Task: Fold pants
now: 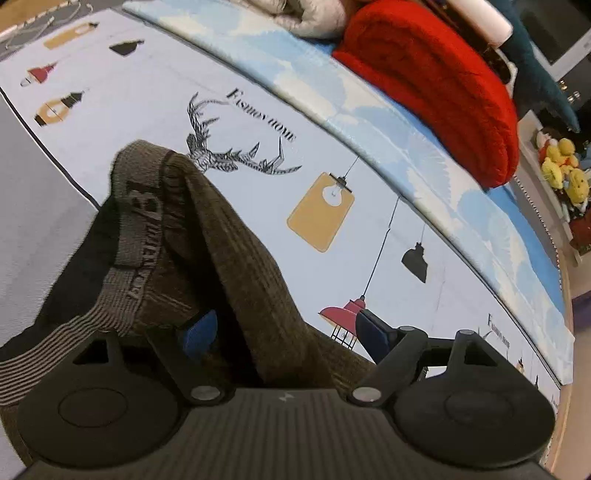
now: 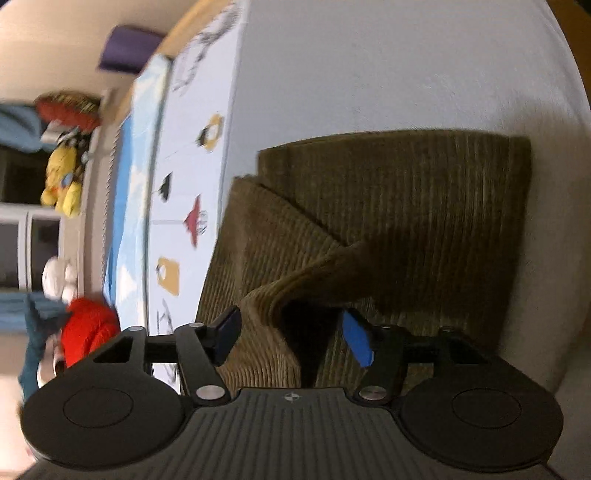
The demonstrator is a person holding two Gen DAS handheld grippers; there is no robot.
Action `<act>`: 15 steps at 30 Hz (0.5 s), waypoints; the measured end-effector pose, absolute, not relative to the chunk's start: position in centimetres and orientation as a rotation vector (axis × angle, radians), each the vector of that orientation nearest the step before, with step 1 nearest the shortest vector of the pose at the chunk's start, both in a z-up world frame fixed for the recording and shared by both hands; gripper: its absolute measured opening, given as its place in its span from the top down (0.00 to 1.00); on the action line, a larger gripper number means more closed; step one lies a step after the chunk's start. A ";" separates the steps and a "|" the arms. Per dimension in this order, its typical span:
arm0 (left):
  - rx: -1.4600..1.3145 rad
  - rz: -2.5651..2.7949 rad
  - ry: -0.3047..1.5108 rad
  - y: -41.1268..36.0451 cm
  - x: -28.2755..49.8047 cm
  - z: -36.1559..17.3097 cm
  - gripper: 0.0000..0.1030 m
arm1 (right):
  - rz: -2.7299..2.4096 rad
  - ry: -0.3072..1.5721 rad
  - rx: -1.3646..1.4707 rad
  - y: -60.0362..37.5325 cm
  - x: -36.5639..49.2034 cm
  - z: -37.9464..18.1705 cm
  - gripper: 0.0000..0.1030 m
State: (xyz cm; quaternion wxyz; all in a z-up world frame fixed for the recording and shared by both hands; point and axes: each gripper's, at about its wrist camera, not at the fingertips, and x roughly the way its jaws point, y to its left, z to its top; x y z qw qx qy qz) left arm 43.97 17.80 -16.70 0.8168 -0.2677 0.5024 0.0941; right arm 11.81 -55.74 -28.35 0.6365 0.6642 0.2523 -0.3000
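The pants (image 1: 236,236) are olive-brown corduroy with a grey striped waistband (image 1: 136,218). In the left wrist view a ridge of the fabric rises between the blue pads of my left gripper (image 1: 284,336), whose jaws stand wide apart. In the right wrist view the pants (image 2: 406,206) lie partly folded on the bed. A raised fold of the cloth (image 2: 295,291) runs into the gap of my right gripper (image 2: 291,332), whose blue pads are spread and not pressing it.
A printed bedsheet (image 1: 332,177) with lamps and a deer covers the bed. A red rolled blanket (image 1: 436,85) and a grey quilt (image 1: 306,14) lie along the far edge. Yellow plush toys (image 1: 561,166) sit beyond it. A plain grey sheet (image 2: 369,66) lies under the pants.
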 end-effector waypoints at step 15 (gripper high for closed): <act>-0.626 0.210 0.885 21.4 39.2 -7.3 0.92 | -0.645 0.341 1.116 -58.5 20.5 -12.2 0.89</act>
